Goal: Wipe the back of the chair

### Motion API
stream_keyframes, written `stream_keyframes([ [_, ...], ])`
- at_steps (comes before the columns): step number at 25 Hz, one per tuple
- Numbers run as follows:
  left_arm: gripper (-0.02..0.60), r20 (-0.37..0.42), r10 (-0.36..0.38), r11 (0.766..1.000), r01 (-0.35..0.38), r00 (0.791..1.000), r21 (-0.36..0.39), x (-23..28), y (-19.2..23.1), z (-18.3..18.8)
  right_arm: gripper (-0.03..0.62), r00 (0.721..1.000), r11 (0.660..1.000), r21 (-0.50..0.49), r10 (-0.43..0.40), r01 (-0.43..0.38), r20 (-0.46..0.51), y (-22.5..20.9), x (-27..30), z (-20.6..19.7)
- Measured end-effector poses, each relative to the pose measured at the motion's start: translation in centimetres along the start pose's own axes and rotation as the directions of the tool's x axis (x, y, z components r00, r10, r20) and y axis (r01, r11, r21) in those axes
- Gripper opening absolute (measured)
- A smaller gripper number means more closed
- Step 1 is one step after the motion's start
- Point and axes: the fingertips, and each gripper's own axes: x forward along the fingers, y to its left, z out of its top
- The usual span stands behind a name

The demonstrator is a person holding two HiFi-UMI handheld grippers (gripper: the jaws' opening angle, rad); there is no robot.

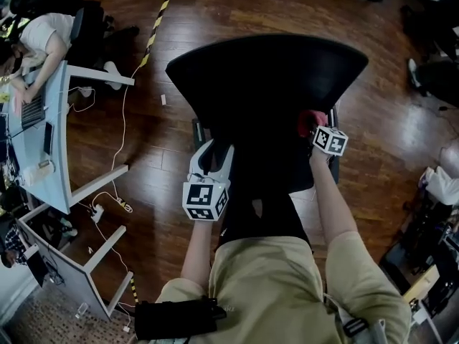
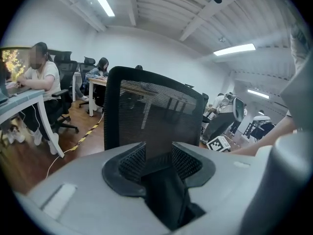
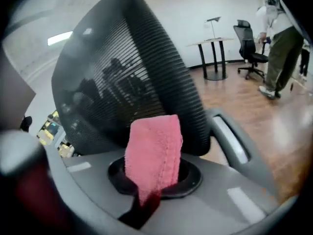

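Note:
A black mesh office chair back (image 1: 265, 70) stands right in front of me, seen from above in the head view. My right gripper (image 1: 318, 129) is shut on a folded pink cloth (image 1: 308, 120) at the back's right lower side. In the right gripper view the cloth (image 3: 154, 146) sticks up from the jaws close to the curved mesh (image 3: 127, 82); whether it touches is unclear. My left gripper (image 1: 210, 165) hangs by the chair's left side, open and empty. Its view faces the mesh back (image 2: 146, 111) from a short distance, past the gripper (image 2: 159, 153).
A pale desk (image 1: 54, 142) with a seated person (image 1: 43, 38) stands at the left, with cables and a power strip (image 1: 97, 212) on the wooden floor. Yellow-black tape (image 1: 154, 27) runs across the floor. The chair's armrest (image 3: 230, 141) lies right of the cloth. A person (image 3: 279, 38) stands far right.

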Motion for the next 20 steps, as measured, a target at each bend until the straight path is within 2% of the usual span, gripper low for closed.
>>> stream_keyframes([
  [2,0.156,0.002,0.015,1.0,-0.015,1.0,-0.008,-0.3,0.5,-0.1,0.031,0.988,0.982,-0.113,0.147,-0.152,-0.054,5.4,1.7,-1.3],
  [3,0.156,0.001,0.026,1.0,-0.026,1.0,-0.013,-0.6,0.9,-0.3,0.031,0.968,0.952,-0.188,0.225,-0.242,-0.107,9.1,2.8,-2.3],
  [5,0.156,-0.002,0.051,0.998,-0.051,0.999,-0.025,-1.2,1.8,-0.6,0.032,0.907,0.867,-0.279,0.368,-0.414,-0.204,17.2,4.9,-4.4],
  [7,0.156,-0.007,0.078,0.996,-0.078,0.997,-0.036,-1.8,2.5,-1.0,0.031,0.835,0.78,-0.303,0.48,-0.547,-0.271,24.6,6.5,-6.4],
  [9,0.156,-0.012,0.103,0.994,-0.104,0.995,-0.043,-2.5,3.2,-1.3,0.032,0.772,0.704,-0.321,0.544,-0.634,-0.33,30.7,7.9,-8.2],
  [10,0.156,-0.014,0.115,0.992,-0.116,0.993,-0.046,-2.8,3.7,-1.4,0.031,0.749,0.67,-0.339,0.558,-0.661,-0.358,33.1,8.6,-8.9],
  [12,0.156,-0.013,0.14,0.989,-0.14,0.99,-0.052,-3.7,4.9,-1.6,0.031,0.727,0.621,-0.38,0.556,-0.686,-0.404,36.3,10.0,-9.9],
  [13,0.156,-0.014,0.151,0.987,-0.152,0.988,-0.056,-4.2,5.5,-1.7,0.031,0.725,0.612,-0.391,0.549,-0.688,-0.416,36.8,10.4,-10.2],
  [14,0.155,-0.016,0.16,0.985,-0.161,0.987,-0.06,-4.6,5.9,-1.9,0.031,0.731,0.618,-0.393,0.539,-0.681,-0.418,36.6,10.6,-10.4],
  [15,0.155,-0.019,0.165,0.984,-0.166,0.986,-0.065,-4.9,6.0,-2.2,0.031,0.751,0.645,-0.391,0.518,-0.657,-0.409,35.3,10.8,-10.4],
  [17,0.154,-0.024,0.163,0.984,-0.165,0.986,-0.073,-5.0,5.7,-2.5,0.031,0.827,0.752,-0.362,0.436,-0.551,-0.354,29.7,11.1,-9.3],
  [19,0.154,-0.025,0.155,0.985,-0.157,0.988,-0.079,-4.6,5.3,-2.6,0.031,0.901,0.864,-0.288,0.34,-0.413,-0.271,22.1,10.9,-6.6],
  [20,0.153,-0.024,0.149,0.985,-0.15,0.989,-0.081,-4.3,5.1,-2.6,0.031,0.924,0.898,-0.258,0.298,-0.356,-0.239,18.4,10.3,-5.1],
])
